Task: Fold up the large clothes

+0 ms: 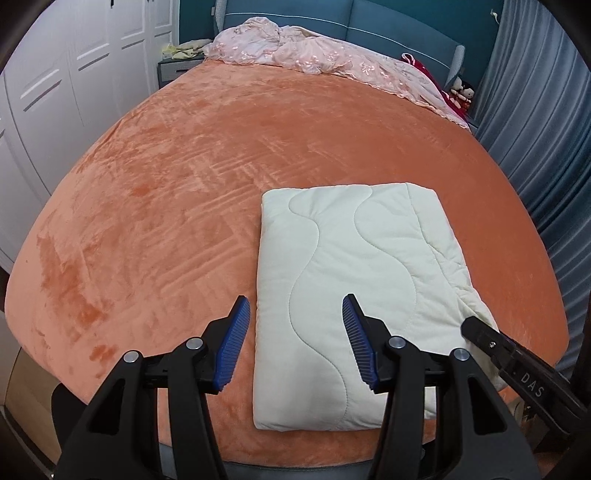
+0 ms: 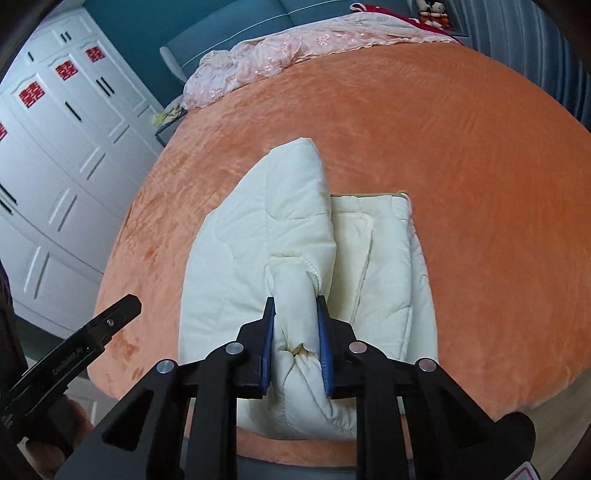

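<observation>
A cream quilted garment (image 1: 354, 280) lies folded into a thick rectangle on the orange bed (image 1: 177, 206), near its front edge. My left gripper (image 1: 295, 314) is open and empty, hovering over the fold's near left part. My right gripper (image 2: 295, 314) is shut on a bunched near edge of the cream garment (image 2: 258, 236) and lifts the top layer, so the layers beneath show on the right. In the left wrist view the right gripper (image 1: 476, 328) grips the garment's near right corner. In the right wrist view the left gripper (image 2: 122, 306) shows at lower left.
A crumpled pink floral cover (image 1: 295, 51) lies along the head of the bed by the blue headboard (image 1: 388, 26). White wardrobe doors (image 2: 55, 147) stand on the left, grey-blue curtains (image 1: 535, 110) on the right. A small bedside table (image 1: 177, 66) holds yellow items.
</observation>
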`<state>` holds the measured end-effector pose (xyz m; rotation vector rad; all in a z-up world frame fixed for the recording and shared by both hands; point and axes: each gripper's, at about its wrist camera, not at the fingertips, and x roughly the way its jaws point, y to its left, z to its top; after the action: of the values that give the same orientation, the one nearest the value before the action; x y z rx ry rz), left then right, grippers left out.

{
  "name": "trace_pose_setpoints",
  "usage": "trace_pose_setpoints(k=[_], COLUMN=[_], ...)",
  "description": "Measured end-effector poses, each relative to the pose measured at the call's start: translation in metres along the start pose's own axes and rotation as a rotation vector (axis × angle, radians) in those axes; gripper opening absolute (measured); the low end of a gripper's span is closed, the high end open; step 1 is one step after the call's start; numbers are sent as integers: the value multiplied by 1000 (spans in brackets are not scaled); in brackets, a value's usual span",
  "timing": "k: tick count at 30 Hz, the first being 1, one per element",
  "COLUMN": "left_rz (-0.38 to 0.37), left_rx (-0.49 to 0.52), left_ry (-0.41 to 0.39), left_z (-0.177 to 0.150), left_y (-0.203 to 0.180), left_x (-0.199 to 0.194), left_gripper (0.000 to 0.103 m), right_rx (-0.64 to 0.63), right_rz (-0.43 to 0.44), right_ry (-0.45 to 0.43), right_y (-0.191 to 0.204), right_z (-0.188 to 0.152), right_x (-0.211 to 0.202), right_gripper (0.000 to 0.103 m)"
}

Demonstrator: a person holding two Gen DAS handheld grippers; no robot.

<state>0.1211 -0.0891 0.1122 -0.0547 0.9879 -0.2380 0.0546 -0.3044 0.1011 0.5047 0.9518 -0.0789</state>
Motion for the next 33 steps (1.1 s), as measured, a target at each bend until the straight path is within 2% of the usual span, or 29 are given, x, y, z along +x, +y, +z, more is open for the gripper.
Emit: trace_pose_setpoints(k=[4, 13, 25, 30, 33], left_rz=[-15, -12, 87, 112, 129], left_rx=[51, 157, 241, 243, 243], left_ry=[10, 100, 139, 138, 137], left_z=[3, -20, -44, -49, -49], left_y=[-24, -74, -91, -93, -94], left_x=[8, 44, 86, 100, 103], left_gripper=[50, 50, 51, 51, 51], right_rx=[50, 101, 101, 87, 112], right_rz=[-44, -141, -136, -135, -104], right_ry=[-31, 47, 105, 112, 123], right_y=[-31, -92, -110, -112, -118], right_z=[-10, -52, -64, -55, -50], right_x=[-8, 15, 60, 72, 67], right_gripper=[18, 17, 21, 21, 26])
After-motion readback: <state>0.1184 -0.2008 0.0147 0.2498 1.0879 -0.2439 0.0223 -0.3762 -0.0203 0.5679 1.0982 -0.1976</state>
